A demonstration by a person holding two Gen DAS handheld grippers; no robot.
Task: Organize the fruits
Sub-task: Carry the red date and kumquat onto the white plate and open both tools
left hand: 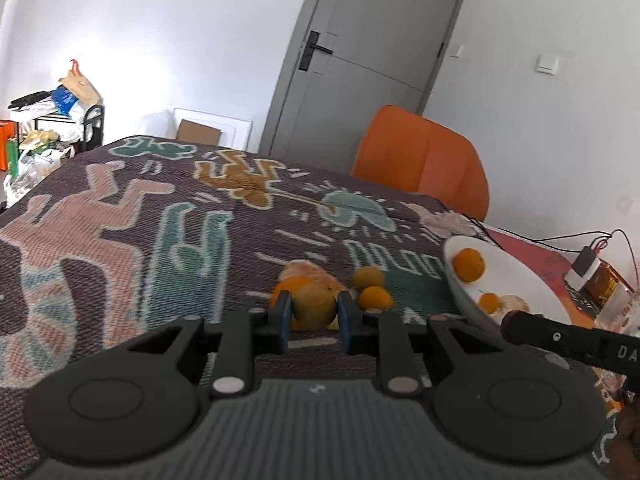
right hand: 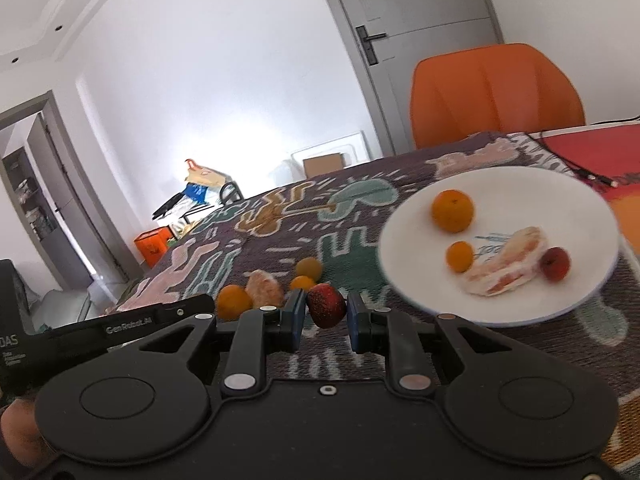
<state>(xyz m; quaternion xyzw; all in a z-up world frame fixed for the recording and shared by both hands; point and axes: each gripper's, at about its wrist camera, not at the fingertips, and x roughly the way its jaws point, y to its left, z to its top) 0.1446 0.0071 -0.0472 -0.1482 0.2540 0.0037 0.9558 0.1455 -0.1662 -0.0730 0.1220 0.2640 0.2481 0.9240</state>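
My left gripper (left hand: pixel 315 314) is shut on a yellow-green round fruit (left hand: pixel 315 306) just above the patterned cloth. Behind it lie an orange (left hand: pixel 286 286), a peeled citrus piece (left hand: pixel 306 269), a small yellow-green fruit (left hand: pixel 369 277) and a small orange (left hand: pixel 375 298). My right gripper (right hand: pixel 326 312) is shut on a dark red fruit (right hand: pixel 326 306), left of the white plate (right hand: pixel 560 204). The plate holds an orange (right hand: pixel 452 210), a small orange (right hand: pixel 460 256), a peeled pomelo piece (right hand: pixel 506 266) and a red fruit (right hand: pixel 555 263). The plate (left hand: pixel 516 276) also shows at the right of the left wrist view.
A patterned cloth (left hand: pixel 120 220) covers the table. An orange chair (left hand: pixel 424 156) stands behind it, near a grey door (left hand: pixel 372 52). Cables and a small device (left hand: pixel 586 264) lie at the table's right end. The right gripper's body (left hand: pixel 568 340) reaches in by the plate.
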